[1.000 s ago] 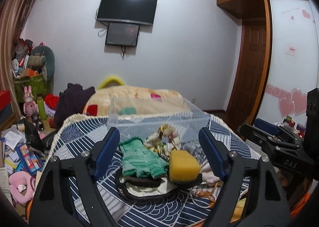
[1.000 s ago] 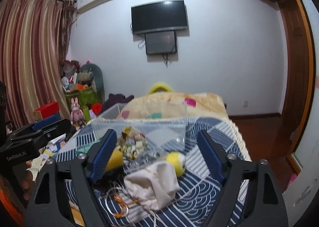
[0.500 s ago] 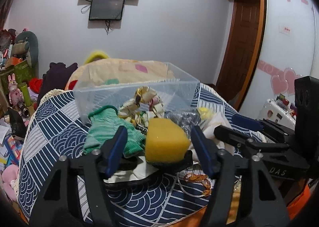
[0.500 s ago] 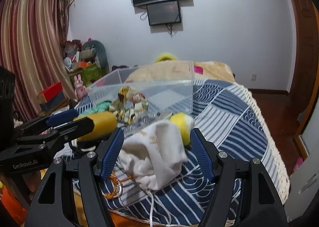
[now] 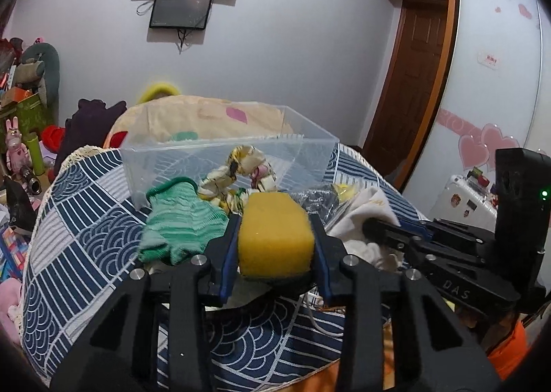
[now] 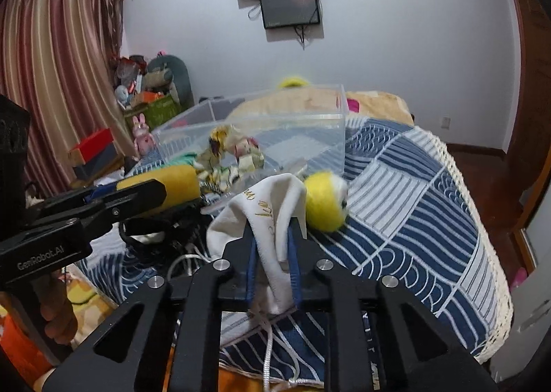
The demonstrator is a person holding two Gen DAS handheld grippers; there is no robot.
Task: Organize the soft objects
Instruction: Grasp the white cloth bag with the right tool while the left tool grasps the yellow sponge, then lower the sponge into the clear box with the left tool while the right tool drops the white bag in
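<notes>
Both tongs grip squashy, light things: left tongs (image 5: 275, 240) pinch the yellow foam sponge block (image 5: 275, 237) mid-sides, right tongs (image 6: 273, 268) a limp white drawstring cloth pouch (image 6: 272, 220).

Left tool (image 6: 82, 216) body: "GenRobot.AI" in pale letters
Right tool (image 5: 447, 254) body: "DAS" in pale letters
White cloth bag (image 6: 272, 216): gold script lettering, too curled to read

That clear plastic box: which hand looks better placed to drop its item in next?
Probably the left. The left hand-held gripper is shut on the yellow sponge, facing the clear box squarely. The right hand-held gripper is shut on the white cloth pouch, with the box farther off to its left.
</notes>
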